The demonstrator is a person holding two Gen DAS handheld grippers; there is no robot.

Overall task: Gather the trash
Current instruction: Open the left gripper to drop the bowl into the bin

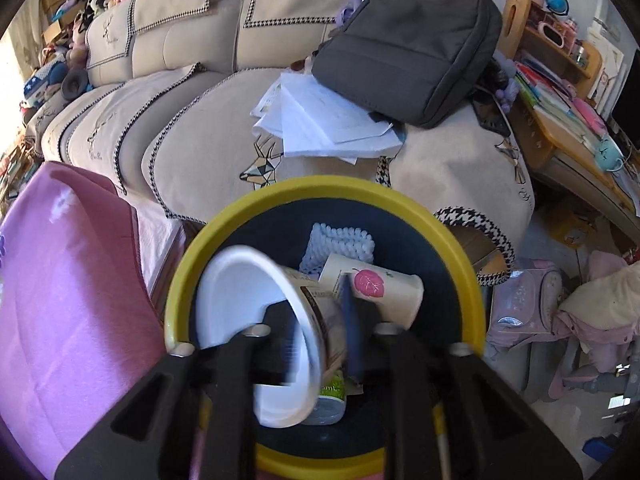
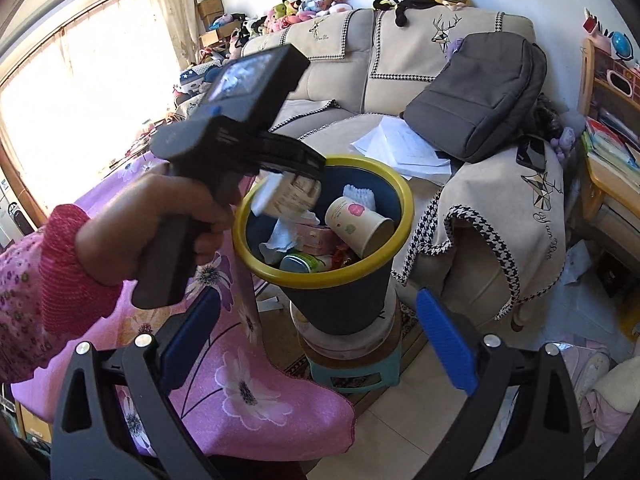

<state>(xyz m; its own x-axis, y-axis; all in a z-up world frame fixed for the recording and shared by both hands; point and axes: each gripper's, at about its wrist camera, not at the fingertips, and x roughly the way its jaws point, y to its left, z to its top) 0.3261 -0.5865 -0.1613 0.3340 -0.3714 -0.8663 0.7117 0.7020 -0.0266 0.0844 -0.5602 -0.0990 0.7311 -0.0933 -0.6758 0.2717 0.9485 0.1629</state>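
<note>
A dark blue trash bin with a yellow rim [image 1: 320,188] [image 2: 404,200] stands on a stool in front of the sofa. It holds a paper cup with a pink leaf [image 1: 372,284] [image 2: 356,220], a knitted white cloth [image 1: 340,236], a can [image 2: 300,262] and other litter. My left gripper [image 1: 320,332] [image 2: 316,164] hangs over the bin's left rim. A blurred white printed paper cup [image 1: 248,308] [image 2: 292,196] has its thin wall between the blue pads, which stand apart from it. My right gripper [image 2: 318,336] is open and empty, low in front of the bin.
A pink flowered cloth [image 2: 240,380] covers a table left of the bin. The beige sofa [image 1: 180,60] carries a grey backpack [image 1: 412,40] and loose papers [image 1: 320,120]. A cluttered desk [image 1: 568,120] stands at the right, and bags [image 1: 532,304] lie on the floor.
</note>
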